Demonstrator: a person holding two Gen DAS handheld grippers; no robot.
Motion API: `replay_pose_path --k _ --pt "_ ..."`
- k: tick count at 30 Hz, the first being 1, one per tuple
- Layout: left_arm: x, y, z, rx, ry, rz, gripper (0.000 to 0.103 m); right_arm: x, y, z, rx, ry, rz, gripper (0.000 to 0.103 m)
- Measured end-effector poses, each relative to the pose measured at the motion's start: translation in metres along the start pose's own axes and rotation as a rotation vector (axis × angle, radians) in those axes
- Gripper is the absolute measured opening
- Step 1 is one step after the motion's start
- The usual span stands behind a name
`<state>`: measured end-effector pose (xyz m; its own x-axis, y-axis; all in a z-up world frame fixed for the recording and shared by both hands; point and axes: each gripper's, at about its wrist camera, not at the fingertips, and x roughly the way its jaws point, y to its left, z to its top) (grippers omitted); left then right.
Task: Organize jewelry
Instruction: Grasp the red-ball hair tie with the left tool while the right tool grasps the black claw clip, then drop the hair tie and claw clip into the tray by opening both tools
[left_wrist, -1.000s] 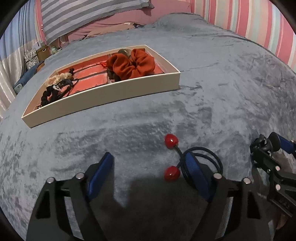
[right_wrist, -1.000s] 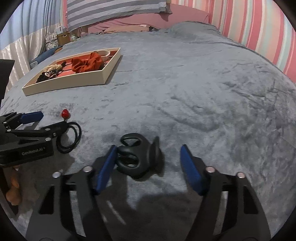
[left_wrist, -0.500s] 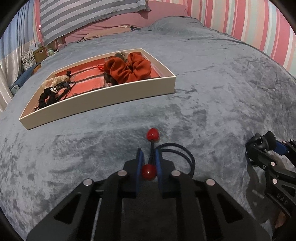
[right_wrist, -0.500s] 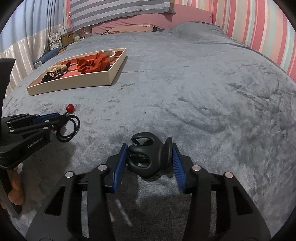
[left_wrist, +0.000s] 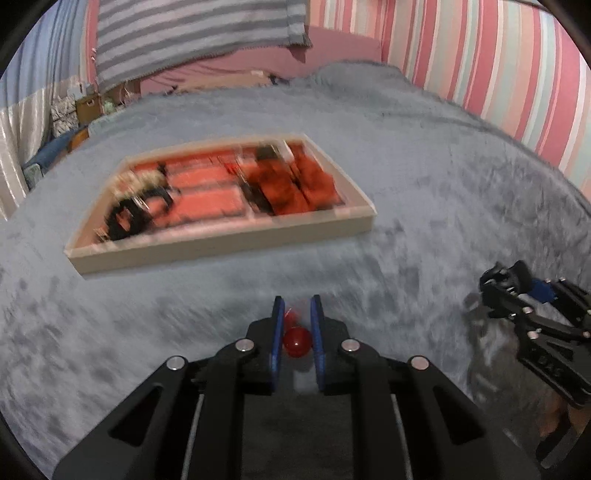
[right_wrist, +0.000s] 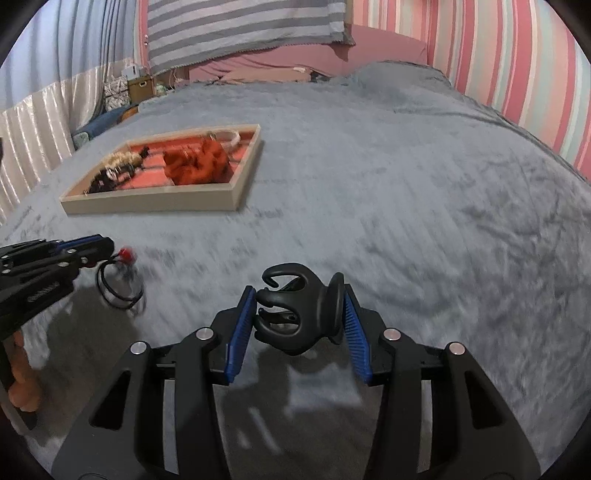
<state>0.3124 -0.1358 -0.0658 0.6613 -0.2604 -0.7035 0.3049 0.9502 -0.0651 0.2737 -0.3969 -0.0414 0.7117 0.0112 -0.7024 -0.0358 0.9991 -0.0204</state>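
Note:
My left gripper (left_wrist: 297, 314) is shut on a black hair tie with red beads (left_wrist: 296, 341), lifted off the grey blanket; in the right wrist view the tie's loop (right_wrist: 120, 286) hangs below that gripper (right_wrist: 107, 245). My right gripper (right_wrist: 299, 299) is shut on a black claw hair clip (right_wrist: 295, 310), held above the blanket; it also shows in the left wrist view (left_wrist: 506, 284). The cream tray (left_wrist: 229, 242) with a red lining lies ahead, holding an orange scrunchie (left_wrist: 295, 188) and dark and beige hair ties (left_wrist: 129, 210).
The grey blanket (right_wrist: 406, 206) covers the whole bed. A striped pillow (right_wrist: 240, 29) and pink striped wall are at the back. Boxes and clutter (right_wrist: 125, 88) stand off the bed's far left.
Both grippers closed on their items and lifted them off the blanket. The left gripper has moved up and toward the tray with the hair tie.

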Motion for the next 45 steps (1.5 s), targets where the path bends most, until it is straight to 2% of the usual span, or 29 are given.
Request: replay_pose_path --k 8,11,13,16,18,23,30,32,33,35,37,39,41,43,45 --pt "-0.026 0.072 0.065 -0.023 -0.099 0.088 0.015 0.030 0.053 0.073 -0.025 -0.051 0.072 0.046" --pt "-0.018 0.100 0.079 -0.029 -0.102 0.132 0.015 0.048 0.073 0.092 -0.022 -0.041 0.090 0.046" --pt "-0.003 0.123 0.085 -0.053 -0.073 0.153 0.015 0.066 0.087 0.103 -0.031 -0.027 0.088 0.046" --pt "0.022 0.150 0.084 -0.081 -0.021 0.159 0.015 0.092 0.102 0.113 -0.042 0.005 0.073 0.046" --pt "0.038 0.161 0.080 -0.079 0.004 0.183 0.015 0.109 0.108 0.116 -0.049 0.022 0.050 0.046" --pt "0.069 0.179 0.066 -0.105 0.061 0.183 0.015 0.136 0.110 0.115 -0.053 0.059 0.016 0.046" --pt "0.078 0.189 0.058 -0.130 0.083 0.186 0.017 0.151 0.107 0.104 -0.062 0.097 0.020 0.048" --pt "0.073 0.188 0.058 -0.129 0.074 0.202 0.037 0.148 0.105 0.101 -0.066 0.090 0.023 0.053" --pt "0.068 0.188 0.059 -0.131 0.058 0.214 0.060 0.146 0.104 0.101 -0.067 0.084 0.024 0.058" --pt "0.054 0.183 0.060 -0.133 0.017 0.193 0.062 0.138 0.101 0.102 -0.065 0.060 0.034 0.064" --pt "0.045 0.177 0.060 -0.113 0.002 0.199 0.062 0.129 0.098 0.103 -0.057 0.034 0.051 0.077" --pt "0.033 0.169 0.061 -0.096 -0.016 0.194 0.062 0.115 0.095 0.104 -0.049 0.004 0.062 0.082" --pt "0.014 0.164 0.060 -0.110 -0.031 0.194 0.071 0.100 0.093 0.102 -0.053 -0.018 0.062 0.086" --pt "-0.005 0.162 0.055 -0.129 -0.053 0.184 0.073 0.070 0.087 0.095 -0.044 -0.071 0.050 0.095" --pt "-0.029 0.157 0.046 -0.136 -0.068 0.181 0.074 0.040 0.077 0.085 -0.014 -0.117 0.052 0.099"
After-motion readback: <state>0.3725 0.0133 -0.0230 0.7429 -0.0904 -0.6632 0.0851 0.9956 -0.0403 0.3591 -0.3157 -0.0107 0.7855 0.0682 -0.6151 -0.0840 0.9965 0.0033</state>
